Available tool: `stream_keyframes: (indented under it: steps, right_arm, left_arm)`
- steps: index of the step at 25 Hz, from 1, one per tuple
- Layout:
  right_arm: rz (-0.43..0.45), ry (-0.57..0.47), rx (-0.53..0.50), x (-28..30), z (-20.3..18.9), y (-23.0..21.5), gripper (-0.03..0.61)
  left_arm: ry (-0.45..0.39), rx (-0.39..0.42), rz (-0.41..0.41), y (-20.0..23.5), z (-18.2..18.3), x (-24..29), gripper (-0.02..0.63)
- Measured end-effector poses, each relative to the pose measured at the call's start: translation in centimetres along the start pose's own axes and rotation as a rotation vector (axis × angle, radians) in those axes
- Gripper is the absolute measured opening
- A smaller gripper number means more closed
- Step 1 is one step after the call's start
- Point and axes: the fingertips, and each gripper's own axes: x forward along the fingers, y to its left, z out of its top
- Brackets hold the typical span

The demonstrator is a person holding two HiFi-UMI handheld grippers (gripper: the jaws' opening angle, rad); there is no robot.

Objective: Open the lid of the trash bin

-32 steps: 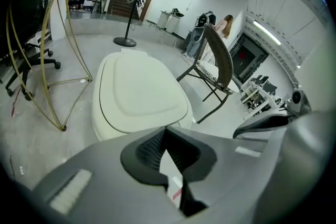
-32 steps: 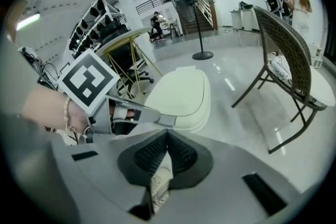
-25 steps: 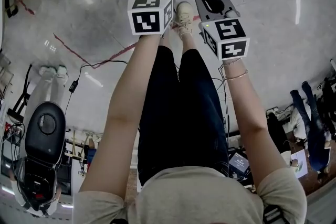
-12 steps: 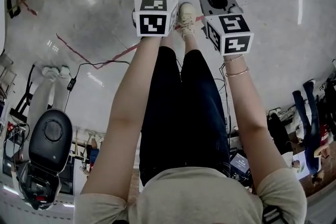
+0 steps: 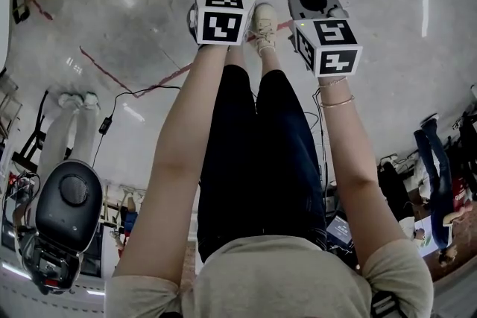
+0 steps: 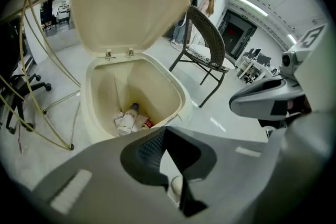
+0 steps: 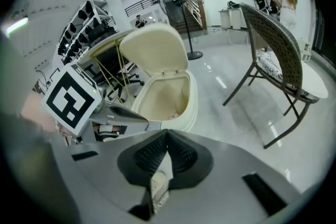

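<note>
One open trash bin on glossy floor

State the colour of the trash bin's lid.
The lid is cream, clearest in the left gripper view.

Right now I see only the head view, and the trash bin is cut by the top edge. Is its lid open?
Observer: Yes. In the left gripper view the lid stands upright on its hinges behind the trash bin.
Operator: Is something inside?
Observer: A white bottle lies at the bottom among crumpled waste.
Operator: Do the tongs hold anything?
Observer: No. The left tongs and the right tongs are both shut, tips together, with nothing between them.
</note>
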Motion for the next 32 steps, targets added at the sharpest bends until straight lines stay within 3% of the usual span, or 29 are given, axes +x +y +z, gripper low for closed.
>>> stream_keyframes:
  steps: [12,19,25,29,32]
  right_arm:
    - [0.026,-0.053,-0.023,-2.1,2.7,2.9,0.006]
    - [0.019,-0.1,-0.064,-5.6,5.9,4.4,0.006]
    - [0.017,-0.123,-0.072,-9.9,8.7,6.4,0.006]
    - [0.034,-0.146,-0.059,-13.2,10.5,8.6,0.006]
    - [0.049,-0.182,-0.01,-15.9,12.0,10.3,0.006]
  left_arm:
    - [-0.033,-0.051,0.017,0.3,0.7,-2.0,0.006]
    - [-0.19,-0.1,-0.065,-1.9,4.2,-8.8,0.006]
    - [-0.326,-0.154,-0.049,-2.6,7.8,-15.6,0.006]
    - [-0.389,-0.203,-0.144,-4.4,9.6,-19.4,0.006]
    - [-0.4,-0.216,-0.171,-5.6,10.2,-22.6,0.006]
